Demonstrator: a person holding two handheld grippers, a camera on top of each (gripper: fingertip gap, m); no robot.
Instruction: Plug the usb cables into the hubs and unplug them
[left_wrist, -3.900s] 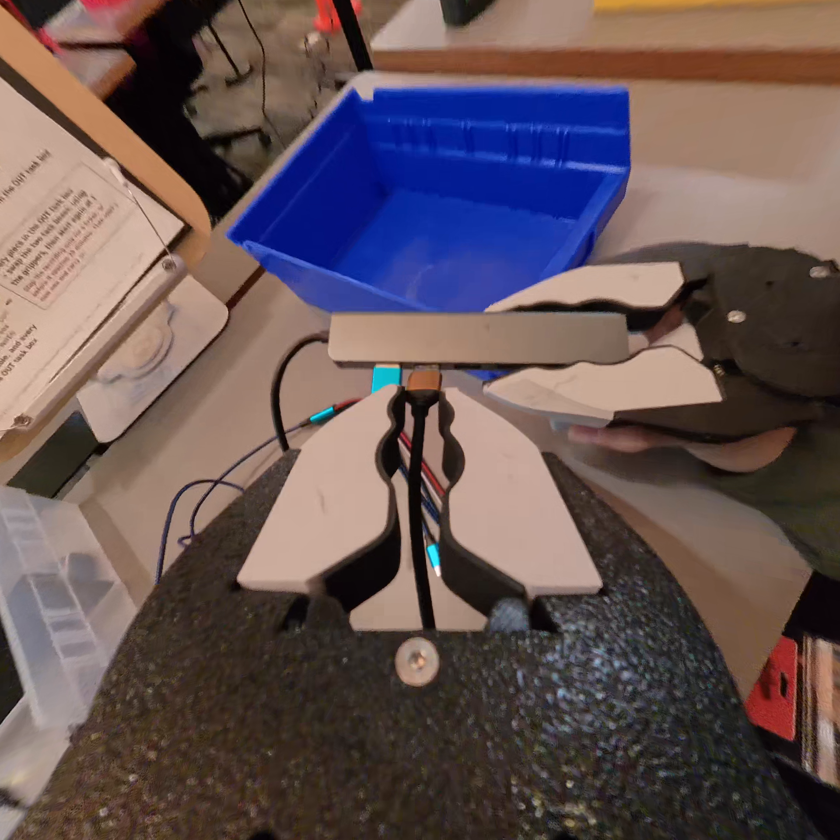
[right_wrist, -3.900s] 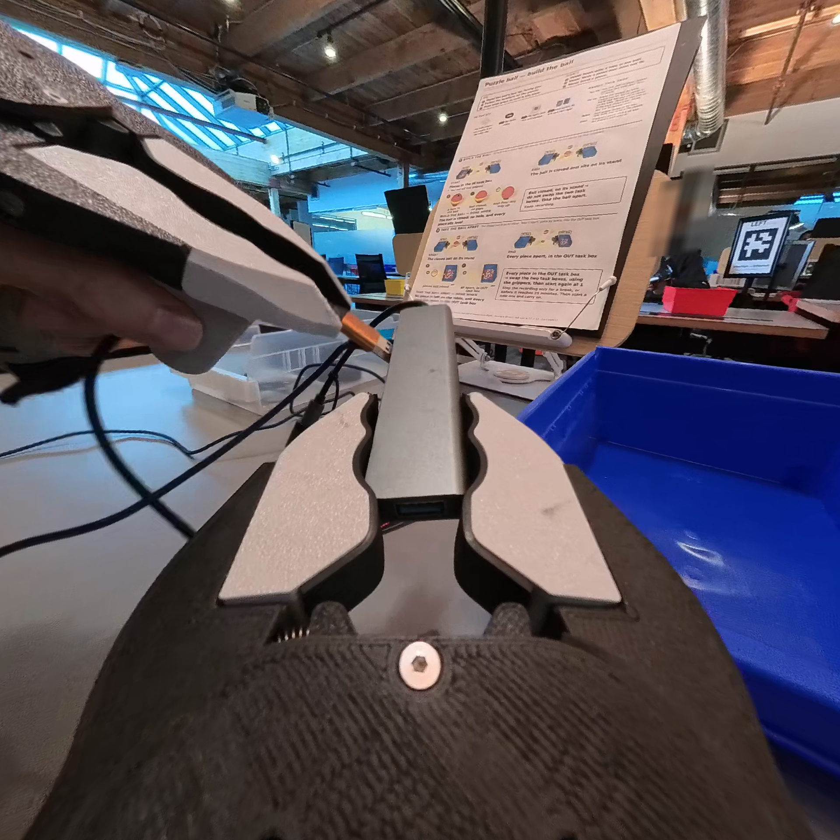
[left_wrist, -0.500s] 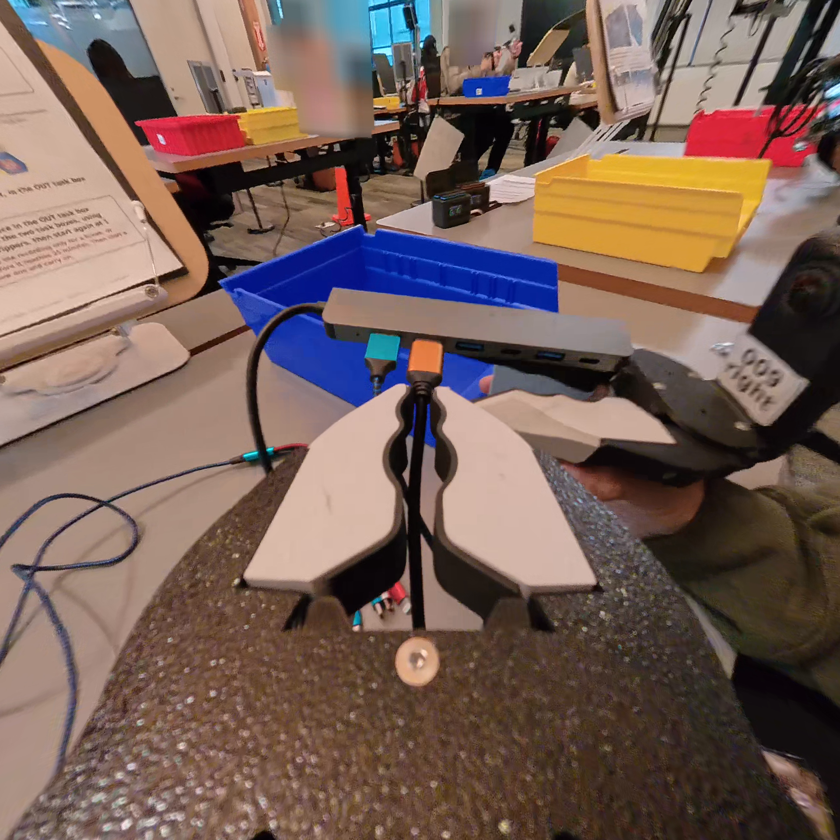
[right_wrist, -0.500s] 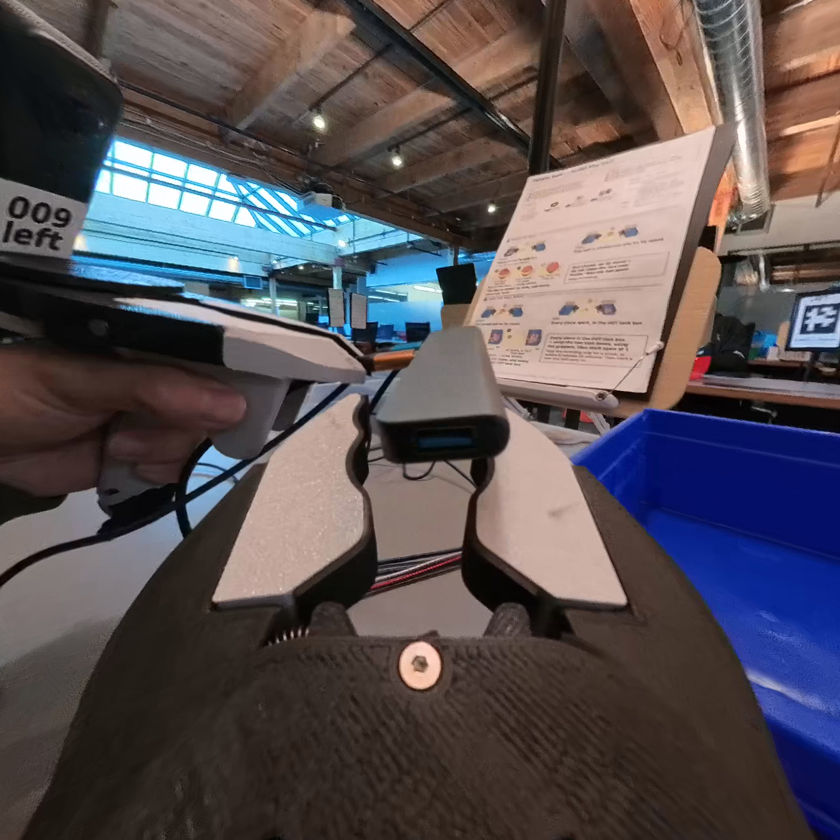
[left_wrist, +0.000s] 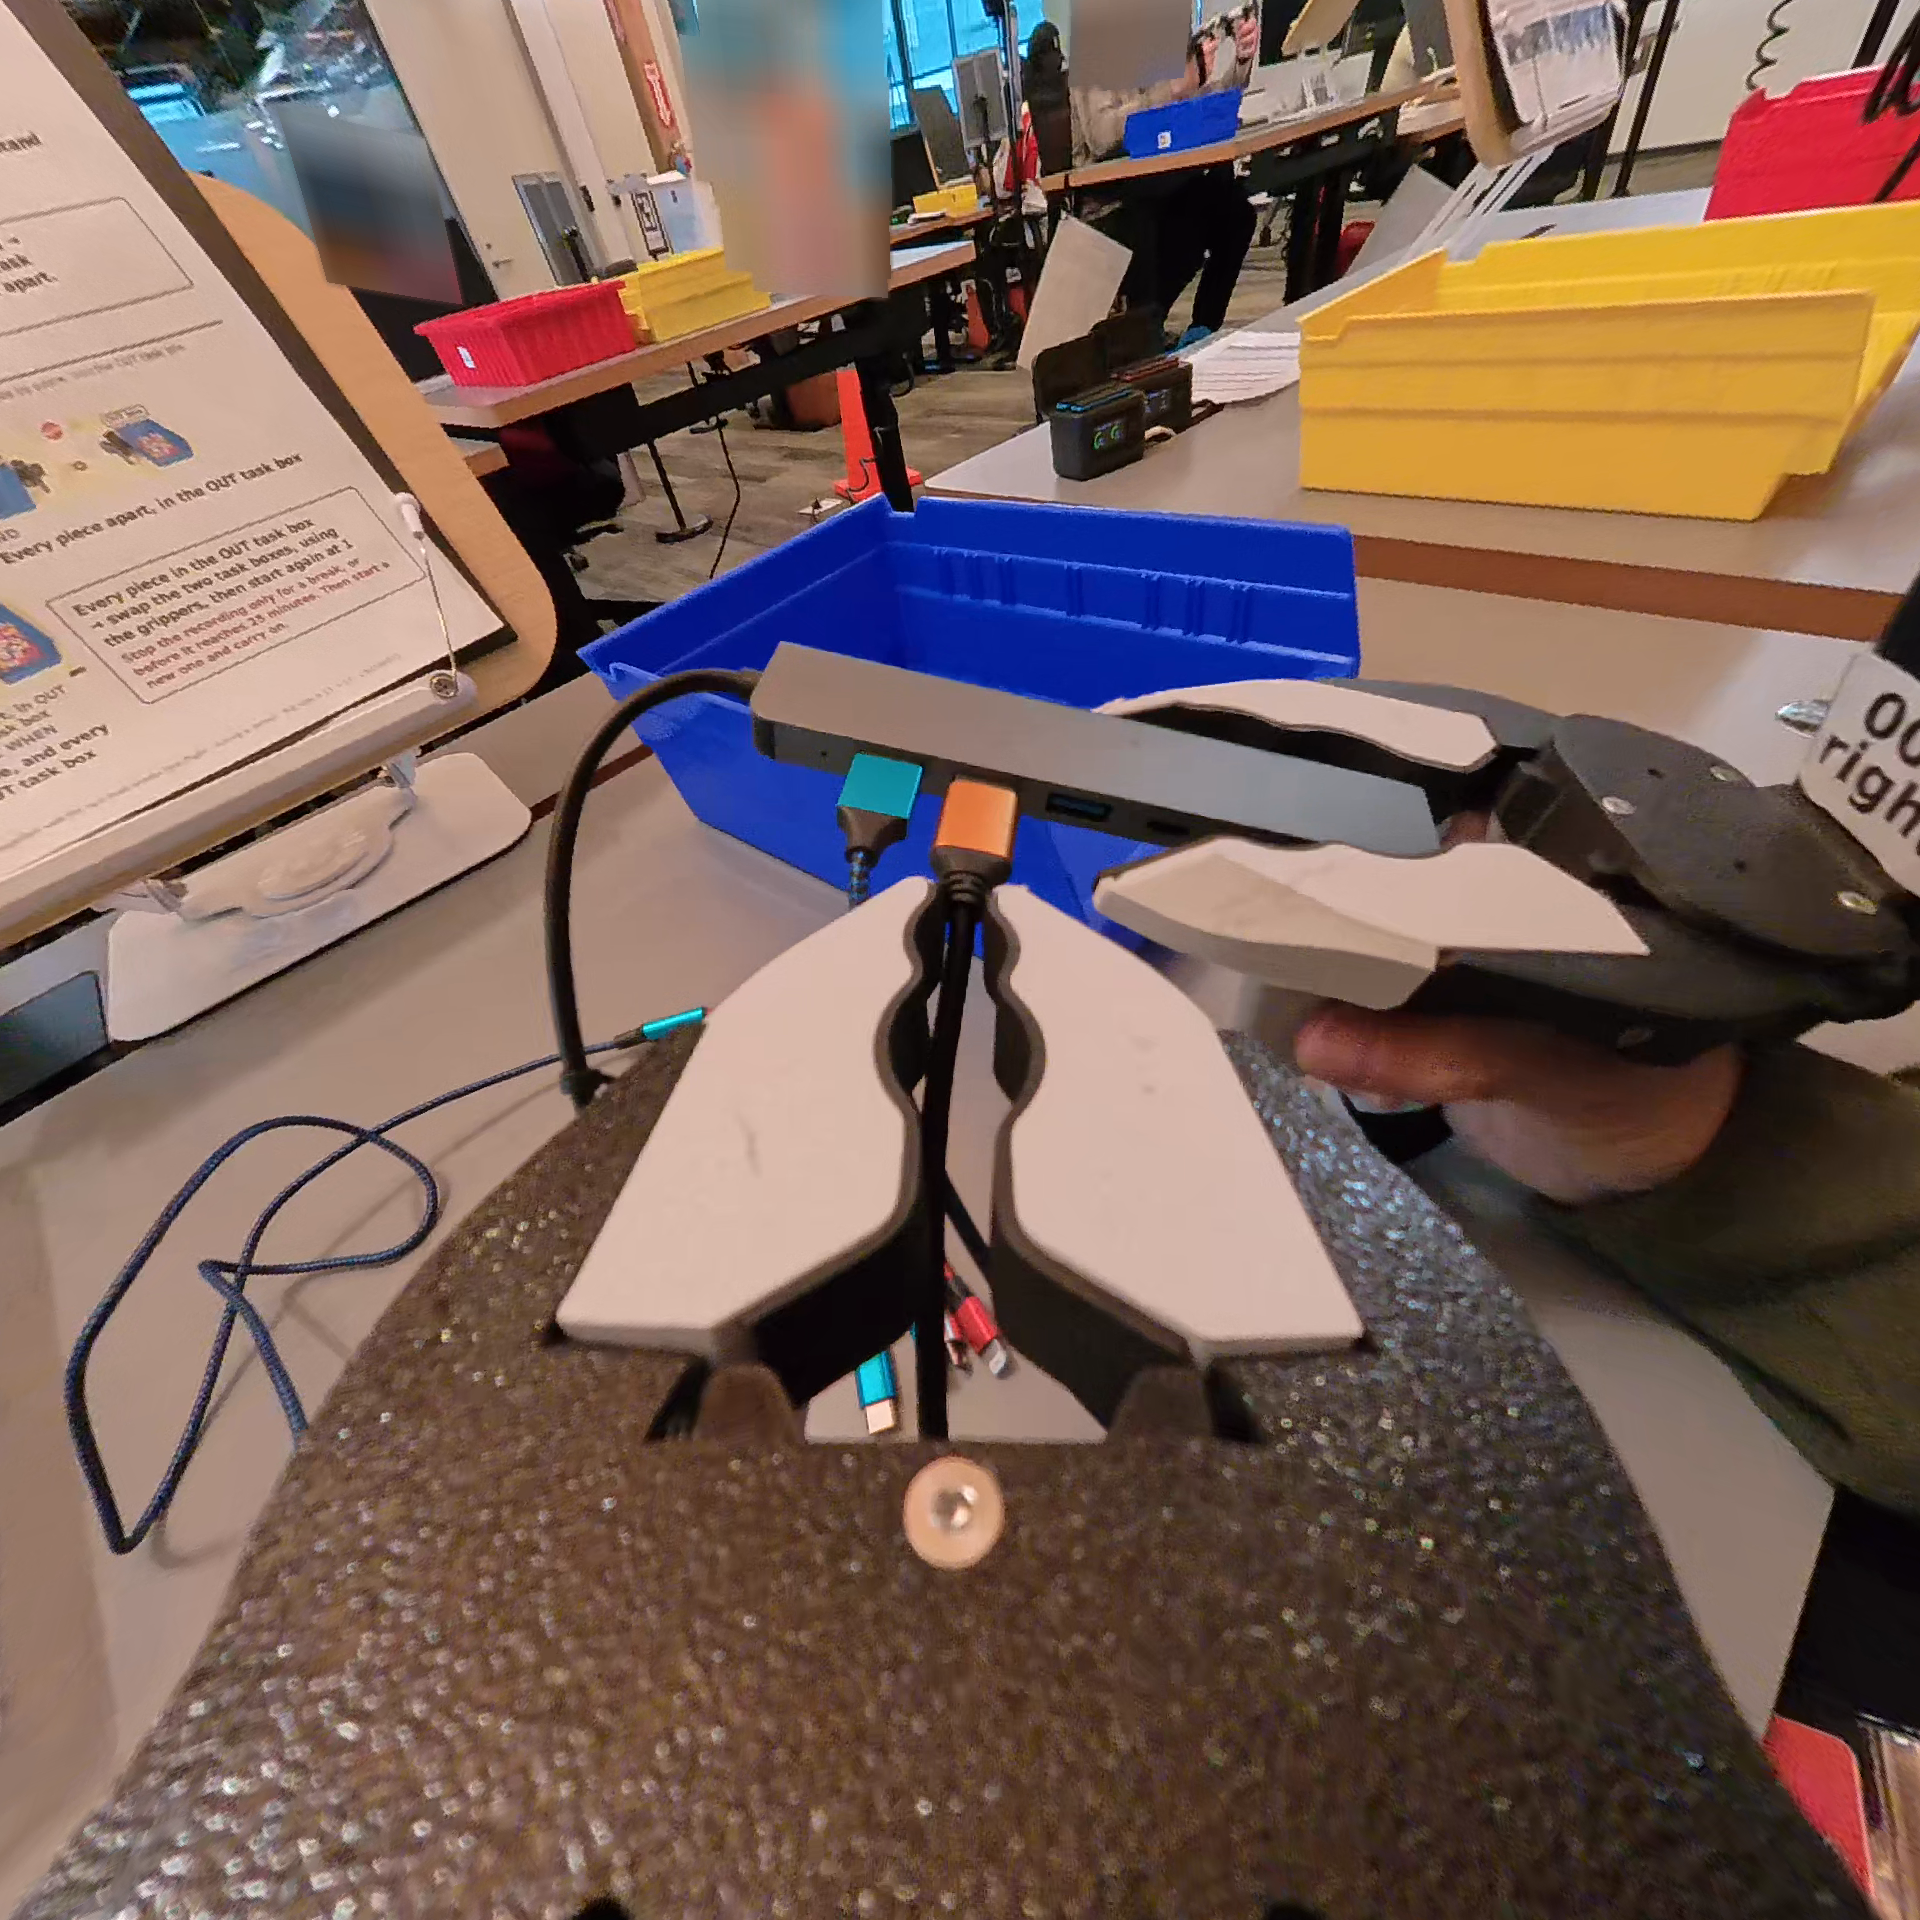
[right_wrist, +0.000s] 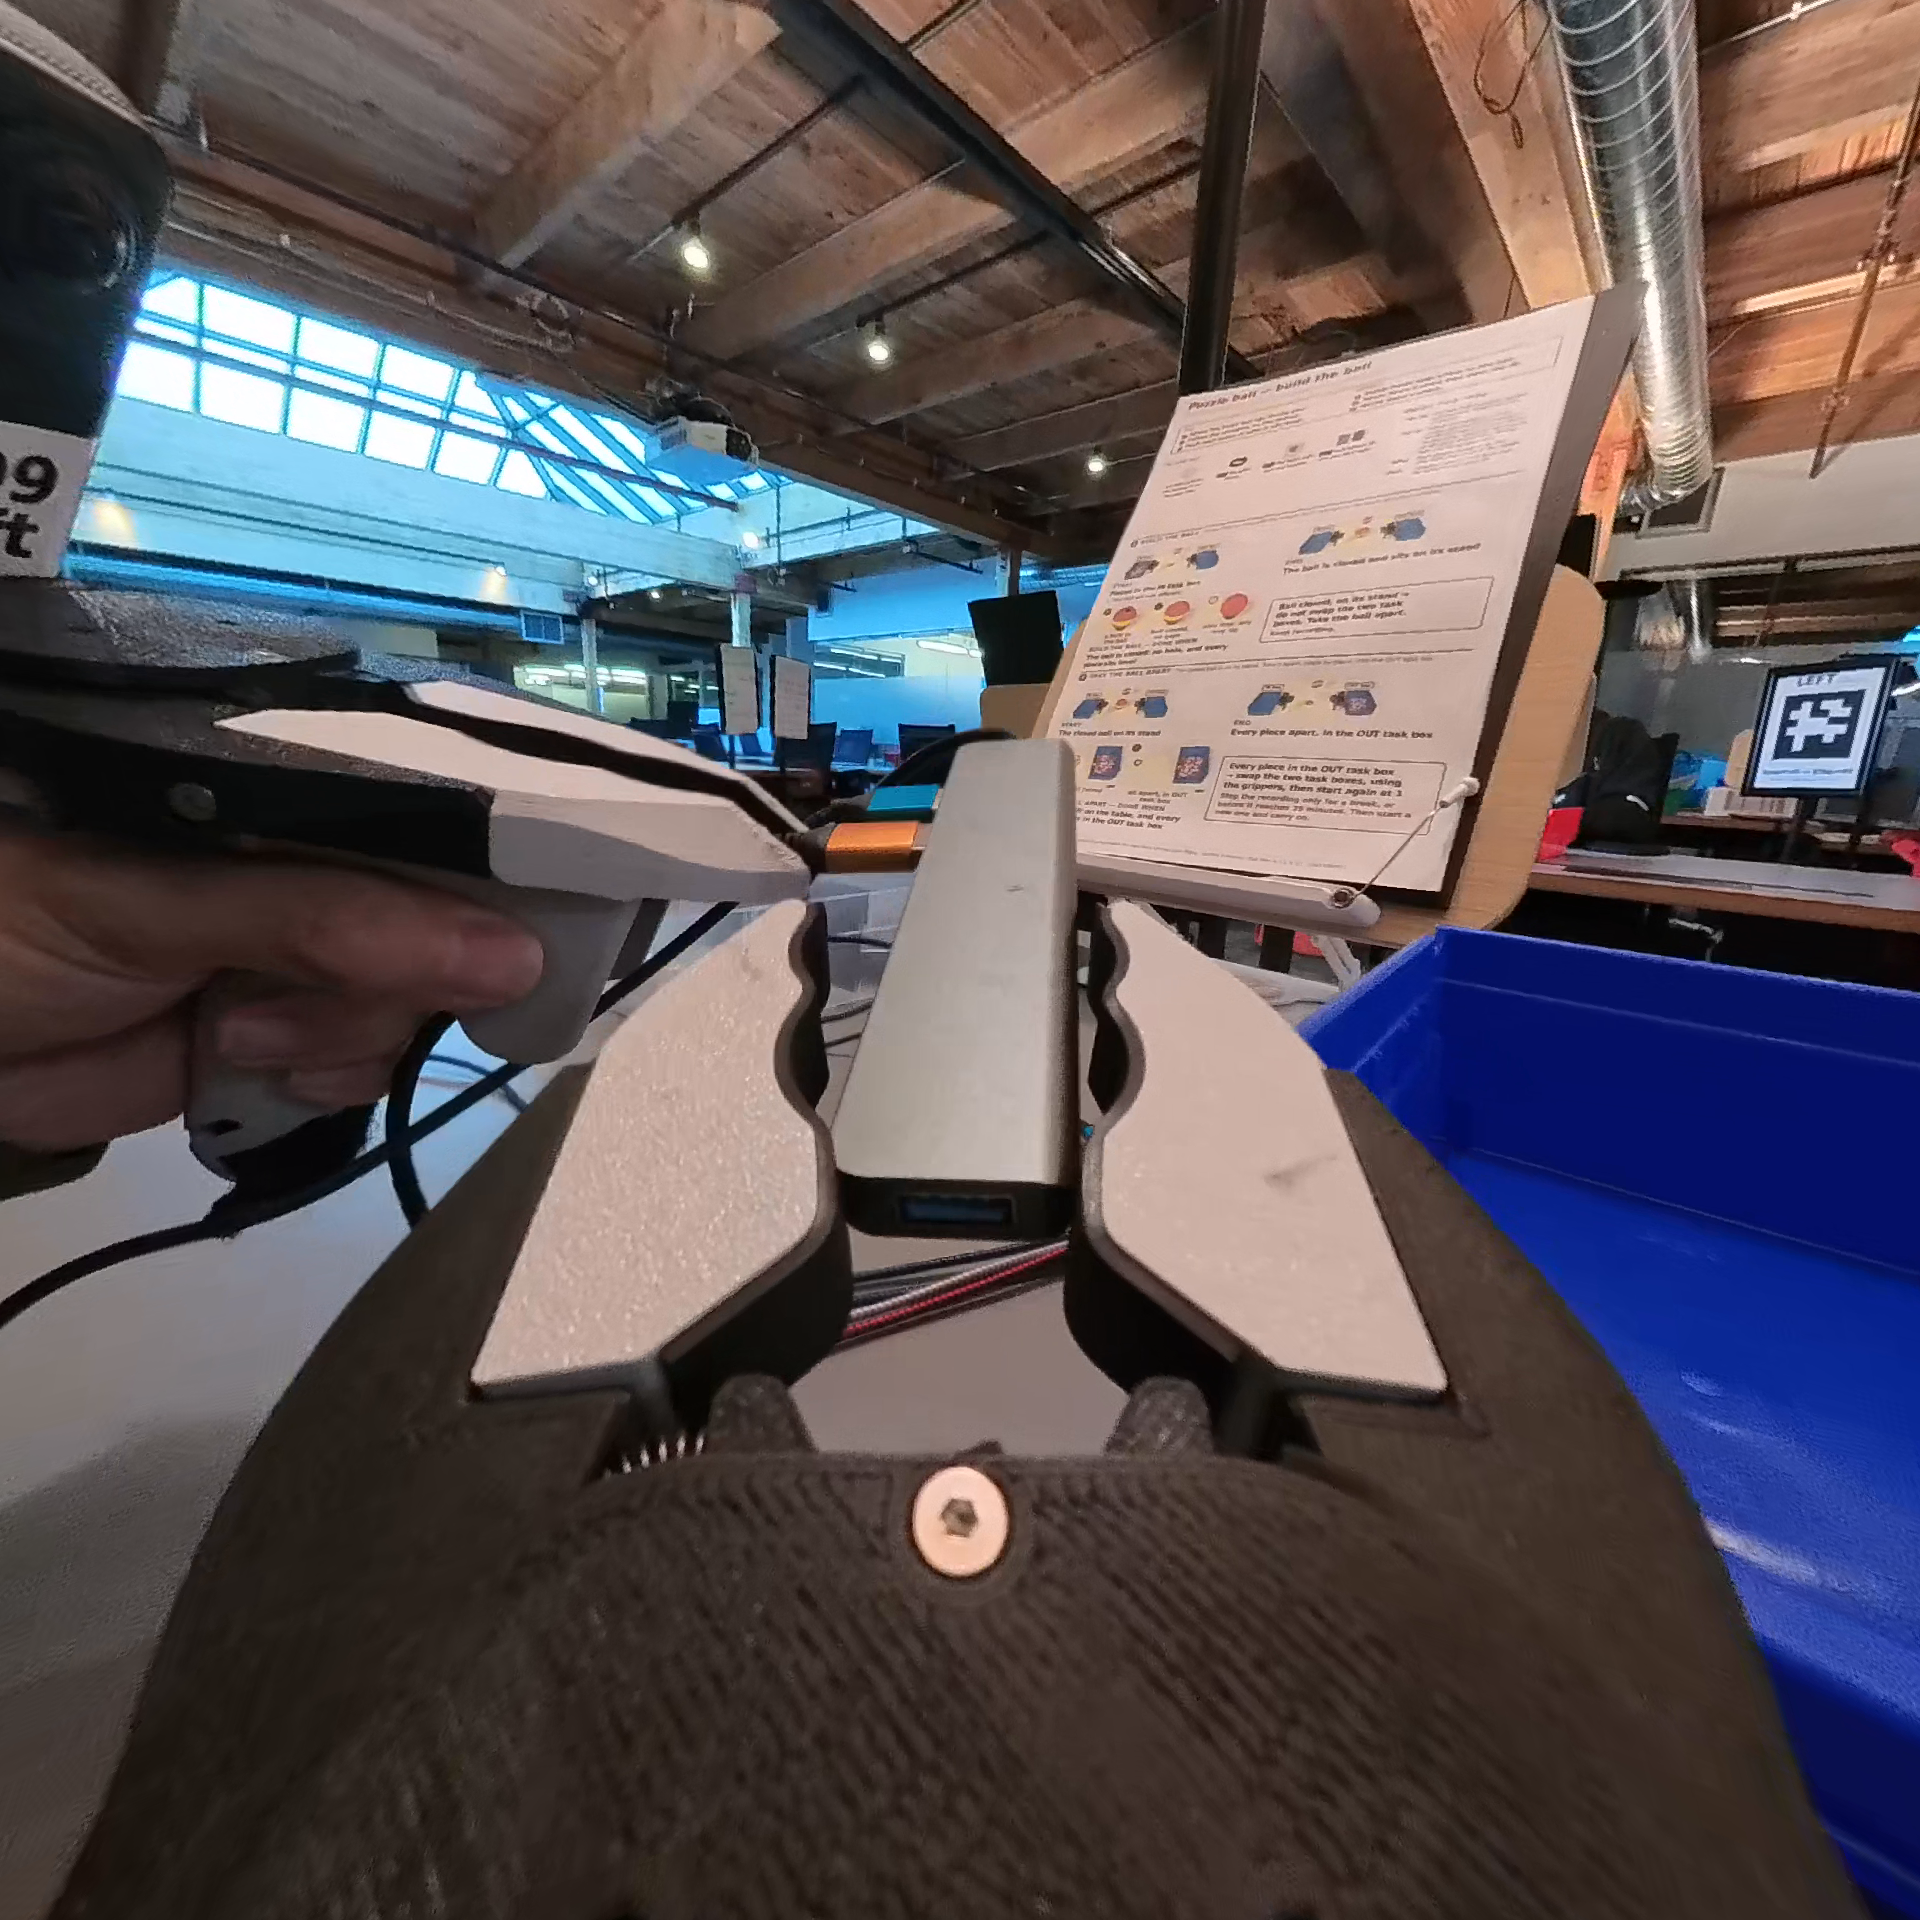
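Straight ahead of the left claw (left_wrist: 956, 914) the hub (left_wrist: 1091, 748) lies crosswise, its right end inside the right claw (left_wrist: 1101, 800). Two plugs (left_wrist: 971, 831) sit side by side in the hub's near edge, one cable (left_wrist: 940, 1143) running back between the left claw's fingers. Behind the hub a bin (left_wrist: 1039, 592) stands on the worktop (left_wrist: 364, 1039), a document stand (left_wrist: 208, 520) to the left

**Count of things in view**

One grey hub (left_wrist: 1091, 743). Two plugs sit in its side: one teal plug (left_wrist: 879, 787) and one orange plug (left_wrist: 975, 832). Two grippers: the left gripper (left_wrist: 956, 914) and the right gripper (right_wrist: 951, 935). One blue bin (left_wrist: 1039, 613) at the counter's (left_wrist: 416, 1039) far edge. One instruction sheet (right_wrist: 1320, 644) on a stand. Loose red-tipped connectors on the counter cannot be counted.
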